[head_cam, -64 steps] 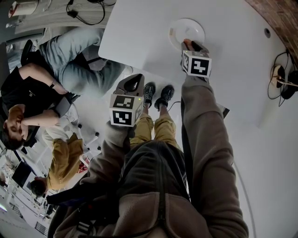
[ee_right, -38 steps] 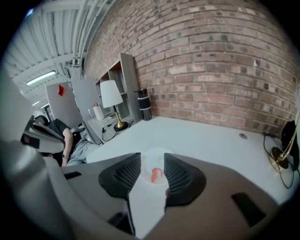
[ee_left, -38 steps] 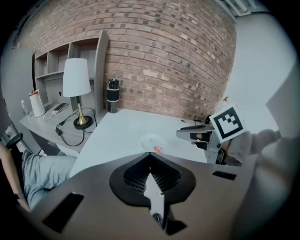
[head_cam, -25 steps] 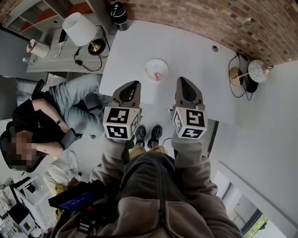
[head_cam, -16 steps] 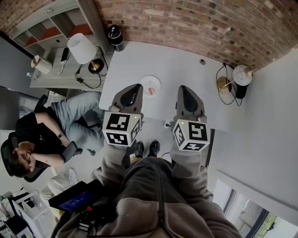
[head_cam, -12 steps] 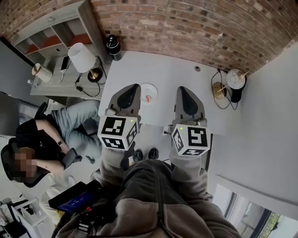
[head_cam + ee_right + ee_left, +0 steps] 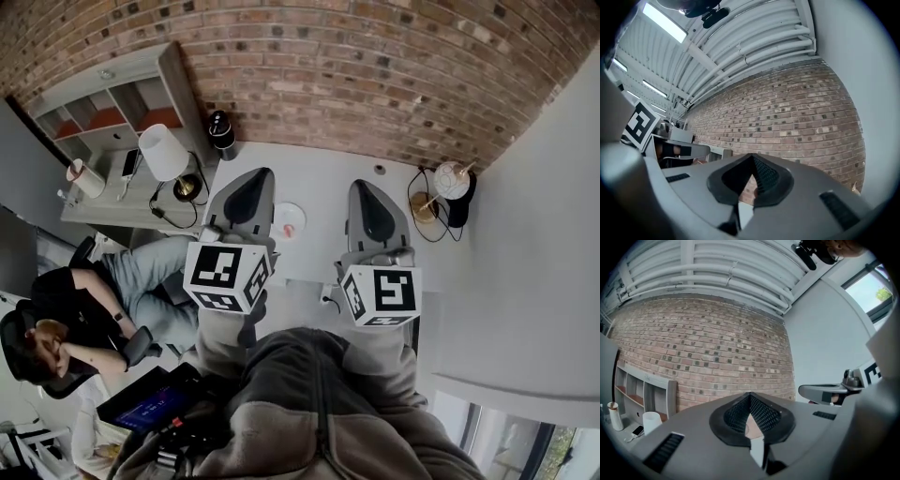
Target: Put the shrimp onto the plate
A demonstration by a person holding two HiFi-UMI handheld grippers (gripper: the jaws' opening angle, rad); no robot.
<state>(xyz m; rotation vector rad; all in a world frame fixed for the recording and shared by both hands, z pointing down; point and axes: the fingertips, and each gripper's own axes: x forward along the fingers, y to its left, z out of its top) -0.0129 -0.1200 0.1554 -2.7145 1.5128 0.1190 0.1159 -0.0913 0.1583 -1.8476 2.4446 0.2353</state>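
Observation:
In the head view a small white plate point(image 7: 287, 218) sits on the white table point(image 7: 319, 192), with an orange shrimp point(image 7: 289, 227) lying on it. My left gripper point(image 7: 246, 184) and right gripper point(image 7: 366, 193) are both raised high above the table, side by side, pointing level toward the brick wall. The plate shows between them, far below. In the left gripper view the left gripper point(image 7: 750, 395) has its jaws closed together with nothing between them. In the right gripper view the right gripper point(image 7: 753, 156) is also shut and empty.
A white table lamp point(image 7: 164, 153) and a cup point(image 7: 79, 174) stand on a side shelf at left. A dark canister point(image 7: 219, 130) sits at the table's back left; a globe lamp point(image 7: 448, 182) at the back right. A seated person point(image 7: 94, 300) is at lower left.
Both grippers have risen well above the table together and tipped level toward the brick wall. The plate with the shrimp stays on the table and looks smaller.

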